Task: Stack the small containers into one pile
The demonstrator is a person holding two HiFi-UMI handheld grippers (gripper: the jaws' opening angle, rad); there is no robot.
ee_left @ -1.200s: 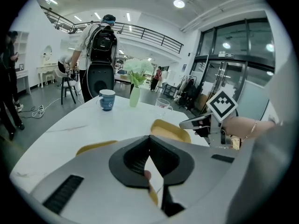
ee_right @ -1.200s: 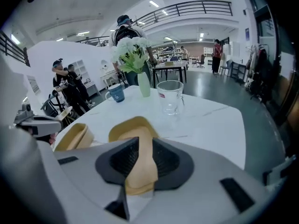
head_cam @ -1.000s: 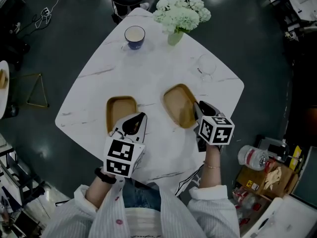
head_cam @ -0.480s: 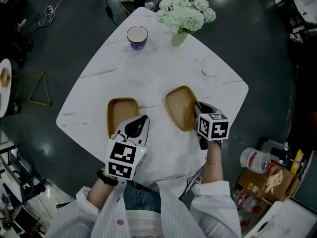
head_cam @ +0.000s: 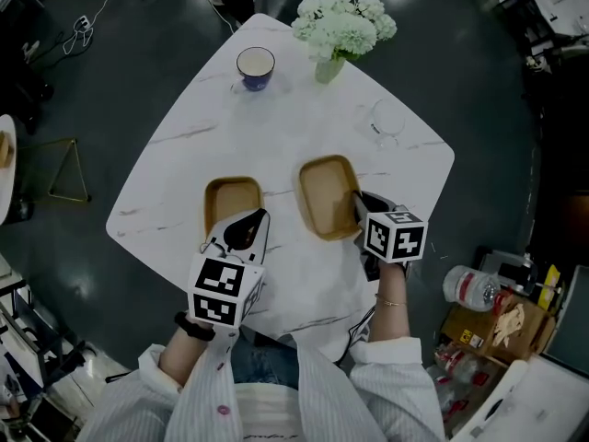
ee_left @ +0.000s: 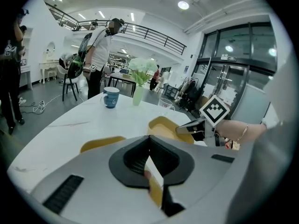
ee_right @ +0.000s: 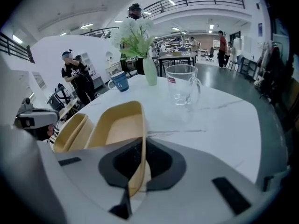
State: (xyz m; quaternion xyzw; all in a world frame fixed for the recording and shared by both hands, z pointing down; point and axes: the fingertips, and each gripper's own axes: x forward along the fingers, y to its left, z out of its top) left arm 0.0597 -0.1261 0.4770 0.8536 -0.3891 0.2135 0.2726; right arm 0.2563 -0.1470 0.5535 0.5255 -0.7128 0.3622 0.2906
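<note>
— So, which claw has what?

— The right gripper (head_cam: pixel 363 210) is clamped on the right-hand wall of the right container (head_cam: pixel 326 195); that wall runs straight between its jaws. The left gripper (head_cam: pixel 247 231) is pinched on the near rim of the left container (head_cam: pixel 230 199).

— How do the two lie?

— Side by side over the table (head_cam: pixel 276 127), apart, with a strip of marble between them. Both long axes run away from the person, the right one slightly turned.

— And the move?

— Leftward, I'd judge: the right container crosses that gap and nests into the left one, once its long sides are squared up.
</note>
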